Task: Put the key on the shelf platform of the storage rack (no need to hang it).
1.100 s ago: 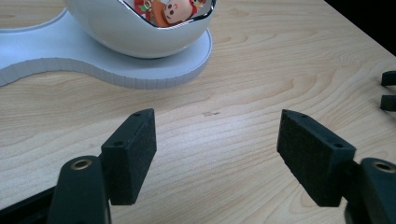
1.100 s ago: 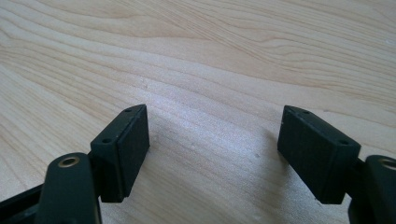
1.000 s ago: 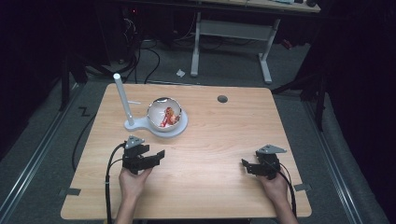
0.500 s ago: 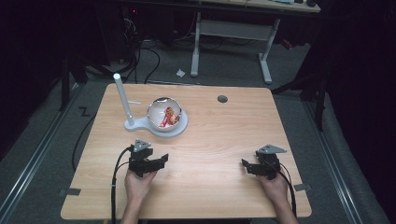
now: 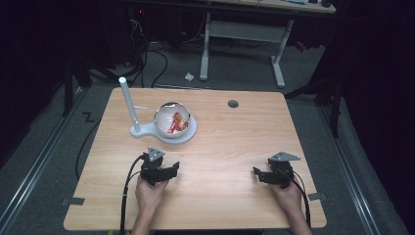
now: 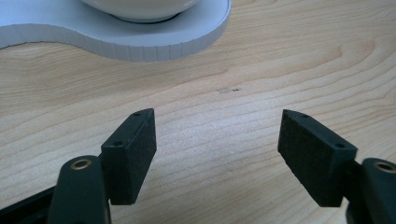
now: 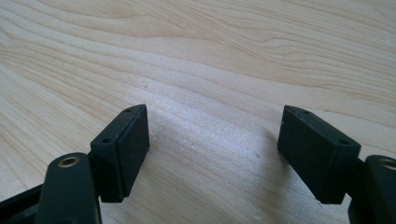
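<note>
Our left gripper sits low over the counter with its jaws spread apart and nothing between them — in the left gripper view bare wood shows in the gap. Just ahead of it stands the white base with the bowl on it, red bits inside, and a white post rising at the base's left end. Our right gripper — well apart, near the counter's right edge — also has its jaws spread wide over bare wood.
</note>
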`<move>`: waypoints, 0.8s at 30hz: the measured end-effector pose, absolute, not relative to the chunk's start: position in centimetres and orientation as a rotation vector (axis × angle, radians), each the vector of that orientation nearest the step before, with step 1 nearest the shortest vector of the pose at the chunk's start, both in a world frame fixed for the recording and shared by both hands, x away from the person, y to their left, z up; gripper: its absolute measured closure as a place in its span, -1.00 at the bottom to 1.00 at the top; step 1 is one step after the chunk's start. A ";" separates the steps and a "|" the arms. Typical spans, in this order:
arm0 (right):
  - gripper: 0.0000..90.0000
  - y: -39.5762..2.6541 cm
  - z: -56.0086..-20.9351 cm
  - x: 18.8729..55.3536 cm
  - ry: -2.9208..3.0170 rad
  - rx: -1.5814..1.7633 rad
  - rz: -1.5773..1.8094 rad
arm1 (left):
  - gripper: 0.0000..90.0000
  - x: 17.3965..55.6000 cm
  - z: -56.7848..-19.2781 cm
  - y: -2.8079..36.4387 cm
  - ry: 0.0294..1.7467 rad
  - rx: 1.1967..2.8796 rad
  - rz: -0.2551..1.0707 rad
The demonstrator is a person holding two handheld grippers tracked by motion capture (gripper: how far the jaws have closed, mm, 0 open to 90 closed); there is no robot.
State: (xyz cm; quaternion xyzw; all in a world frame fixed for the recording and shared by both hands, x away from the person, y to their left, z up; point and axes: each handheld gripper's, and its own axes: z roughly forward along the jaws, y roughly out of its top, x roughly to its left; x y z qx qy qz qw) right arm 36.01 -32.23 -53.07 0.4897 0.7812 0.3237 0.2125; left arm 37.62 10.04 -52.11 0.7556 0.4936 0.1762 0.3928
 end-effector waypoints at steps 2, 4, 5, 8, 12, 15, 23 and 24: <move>-0.45 -32.2 -53.1 36.0 2.169 1.360 0.899 | -0.37 37.6 -52.2 9.8 1.249 1.927 0.456; -0.45 -32.2 -53.1 36.0 2.169 1.360 0.899 | -0.37 37.7 -52.3 9.6 1.244 1.939 0.465; -0.45 -32.2 -53.1 36.0 2.169 1.360 0.899 | -0.37 37.7 -52.4 9.5 1.243 1.940 0.471; -0.45 -32.2 -53.1 36.0 2.169 1.360 0.899 | -0.37 37.7 -52.6 9.3 1.241 1.955 0.487; -0.45 -32.2 -53.1 36.0 2.169 1.360 0.899 | -0.37 37.8 -52.9 9.1 1.241 1.973 0.506; -0.45 -32.2 -53.1 36.0 2.169 1.360 0.899 | -0.37 37.9 -53.1 8.8 1.241 1.993 0.512; -0.45 -32.2 -53.1 36.0 2.169 1.360 0.899 | -0.39 37.9 -53.5 8.4 1.238 2.018 0.531; -0.45 -32.2 -53.1 36.0 2.169 1.360 0.899 | -0.39 37.9 -53.5 8.4 1.238 2.018 0.531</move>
